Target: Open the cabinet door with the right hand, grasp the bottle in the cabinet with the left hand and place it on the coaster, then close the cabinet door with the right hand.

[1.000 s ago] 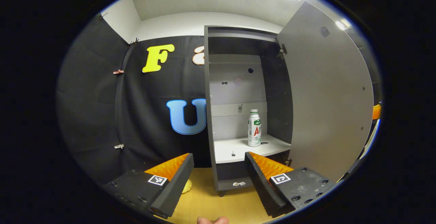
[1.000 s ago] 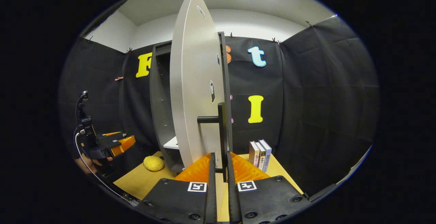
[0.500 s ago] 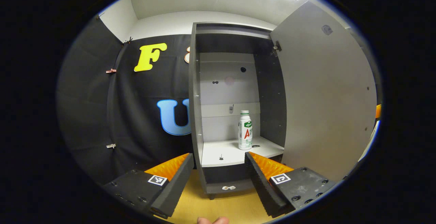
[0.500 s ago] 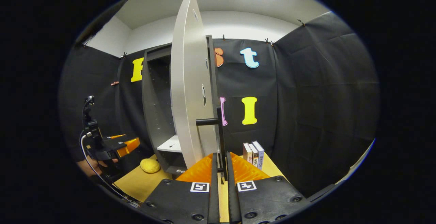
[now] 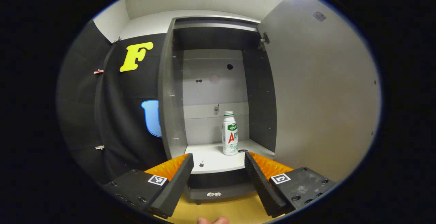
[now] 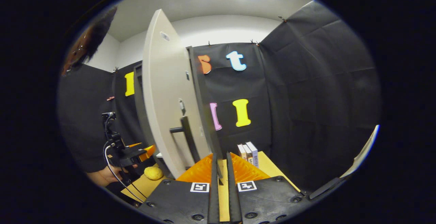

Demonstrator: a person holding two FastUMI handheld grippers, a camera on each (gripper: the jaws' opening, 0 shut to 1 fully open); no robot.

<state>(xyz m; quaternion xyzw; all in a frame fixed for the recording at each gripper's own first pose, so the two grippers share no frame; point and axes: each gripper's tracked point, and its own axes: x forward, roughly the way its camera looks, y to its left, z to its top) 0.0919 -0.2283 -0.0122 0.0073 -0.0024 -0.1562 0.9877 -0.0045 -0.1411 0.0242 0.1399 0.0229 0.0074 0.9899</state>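
Observation:
A white bottle (image 5: 230,133) with a green cap stands upright on the white shelf (image 5: 214,159) inside the open grey cabinet (image 5: 168,91). My left gripper (image 5: 218,169) is open, a short way in front of the shelf's edge and below the bottle. In the right gripper view it shows as the left gripper (image 6: 138,152), held by a hand. The cabinet door (image 6: 163,91) stands wide open. Its dark handle (image 6: 189,140) lies left of my right gripper (image 6: 220,169), apart from it. That gripper's fingers leave only a narrow slit, with the door's dark edge running down toward it.
The open door (image 5: 323,91) walls off the right side in the left gripper view. A yellow round object (image 6: 153,173) lies on the wooden table (image 6: 264,169) by the cabinet's foot. Three books (image 6: 248,150) stand behind the door. A person's dark sleeve (image 6: 81,121) is at left.
The door has swung wider open. The handle, held between my right fingers before, now sits left of them. My left gripper has moved in front of the opening, closer to the shelf.

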